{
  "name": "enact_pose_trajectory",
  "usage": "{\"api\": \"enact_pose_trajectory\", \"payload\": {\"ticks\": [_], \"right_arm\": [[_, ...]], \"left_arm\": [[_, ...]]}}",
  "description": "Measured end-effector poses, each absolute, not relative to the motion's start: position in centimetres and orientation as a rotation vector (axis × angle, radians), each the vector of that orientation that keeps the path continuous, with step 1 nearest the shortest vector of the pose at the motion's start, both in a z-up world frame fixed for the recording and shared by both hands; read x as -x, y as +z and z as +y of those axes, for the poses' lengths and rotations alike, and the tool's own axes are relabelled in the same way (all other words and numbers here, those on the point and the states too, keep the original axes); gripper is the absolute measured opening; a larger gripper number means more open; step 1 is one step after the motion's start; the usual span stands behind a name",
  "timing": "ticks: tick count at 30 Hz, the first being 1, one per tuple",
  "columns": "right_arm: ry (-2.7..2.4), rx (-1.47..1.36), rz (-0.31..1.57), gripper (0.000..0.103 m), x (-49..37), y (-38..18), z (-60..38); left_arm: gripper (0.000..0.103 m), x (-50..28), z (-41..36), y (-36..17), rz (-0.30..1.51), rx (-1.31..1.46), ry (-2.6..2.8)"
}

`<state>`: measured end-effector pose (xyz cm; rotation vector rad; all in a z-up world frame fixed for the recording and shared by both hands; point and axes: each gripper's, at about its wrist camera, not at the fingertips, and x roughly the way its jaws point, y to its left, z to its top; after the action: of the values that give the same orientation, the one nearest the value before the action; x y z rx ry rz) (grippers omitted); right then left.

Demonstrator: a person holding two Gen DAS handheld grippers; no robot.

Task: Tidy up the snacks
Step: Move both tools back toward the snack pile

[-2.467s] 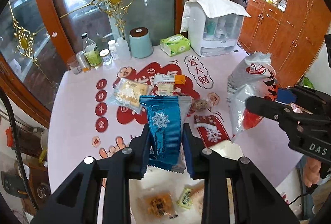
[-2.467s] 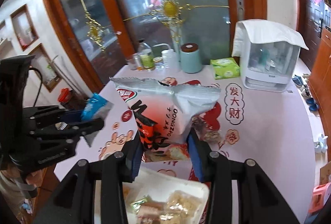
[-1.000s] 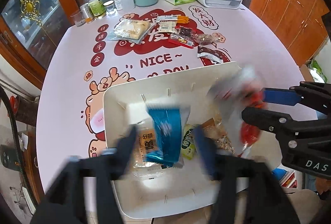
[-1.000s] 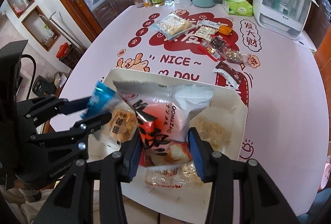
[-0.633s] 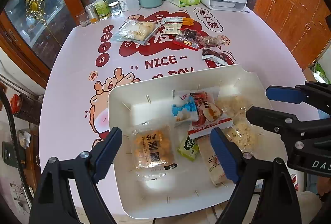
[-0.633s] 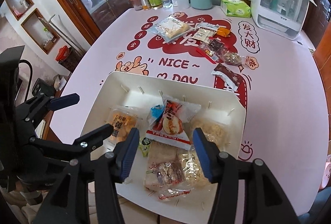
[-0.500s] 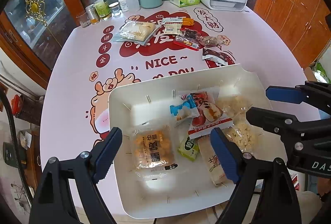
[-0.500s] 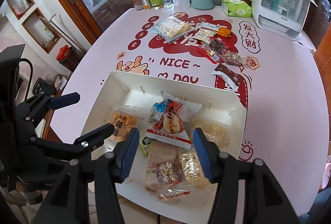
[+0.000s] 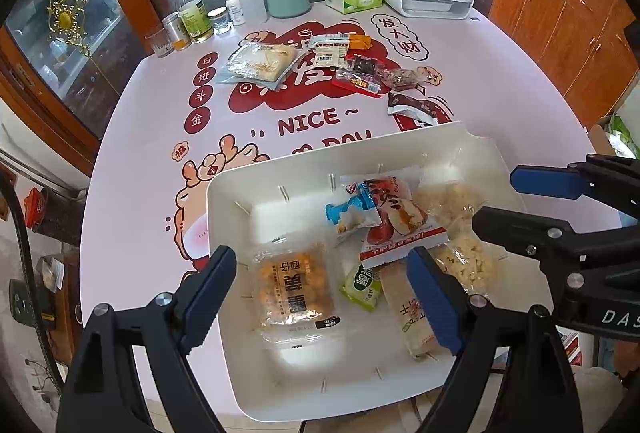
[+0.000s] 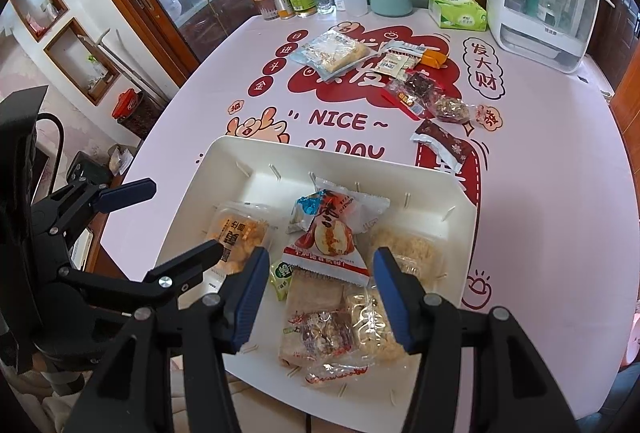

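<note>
Above the white tray (image 9: 224, 233) on the worktop (image 9: 140, 153), both the left hand-held gripper (image 9: 320, 297) and right hand-held gripper (image 10: 318, 281) hang empty, jaws apart, over the red-and-white snack bag (image 10: 332, 237).

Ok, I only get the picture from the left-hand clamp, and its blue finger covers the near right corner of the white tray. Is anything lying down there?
Observer: Yes. The right wrist view shows a clear packet with red print lying at the near edge of the tray.
Operator: And the other clamp, which I only see from the side: is it pinching something?
Observer: No. Looking along its own fingers, the right gripper has its pads apart with nothing gripped. The red and white packet lies loose in the tray below them.
</note>
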<state>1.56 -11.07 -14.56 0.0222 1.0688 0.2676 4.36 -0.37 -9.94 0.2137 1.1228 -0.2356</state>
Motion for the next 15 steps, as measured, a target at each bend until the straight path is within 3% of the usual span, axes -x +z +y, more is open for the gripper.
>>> {"api": "enact_pose_trajectory", "payload": {"ticks": [15], "right_arm": [[0.258,-0.056,1.071,0.055,-2.19,-14.89,-11.24]], "left_arm": [[0.086,-5.16,-0.29,-9.61,1.117,-0.236,-0.244]]}}
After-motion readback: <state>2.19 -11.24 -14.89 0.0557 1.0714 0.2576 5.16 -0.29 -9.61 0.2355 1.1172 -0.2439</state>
